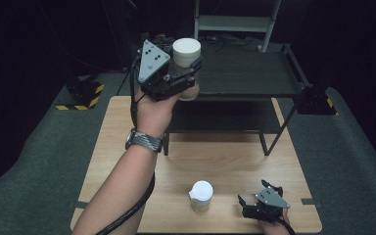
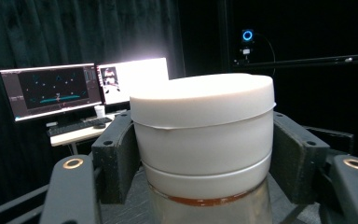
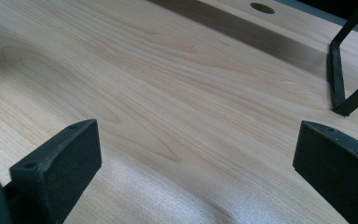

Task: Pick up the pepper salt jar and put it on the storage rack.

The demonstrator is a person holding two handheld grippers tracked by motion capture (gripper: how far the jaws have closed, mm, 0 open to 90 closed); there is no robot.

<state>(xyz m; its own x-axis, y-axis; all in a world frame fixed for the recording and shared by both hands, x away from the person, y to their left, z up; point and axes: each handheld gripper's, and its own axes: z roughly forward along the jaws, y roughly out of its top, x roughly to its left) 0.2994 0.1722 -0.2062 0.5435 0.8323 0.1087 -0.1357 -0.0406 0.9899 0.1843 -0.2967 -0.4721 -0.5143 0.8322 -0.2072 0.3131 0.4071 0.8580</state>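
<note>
High view shows the left gripper [image 1: 188,68] raised above the far left of the wooden table [image 1: 127,142], beside the black shelf rack [image 1: 254,73], its jaws clamped on the white-lidded jar [image 1: 186,54], which it holds upright in the air. Left gripper view has both pads pressed against the jar's lid. Right gripper [image 1: 257,198] rests low at the table's near right edge, jaws spread wide with nothing between them, just right of a second white-lidded jar [image 1: 201,195] standing on the table.
</note>
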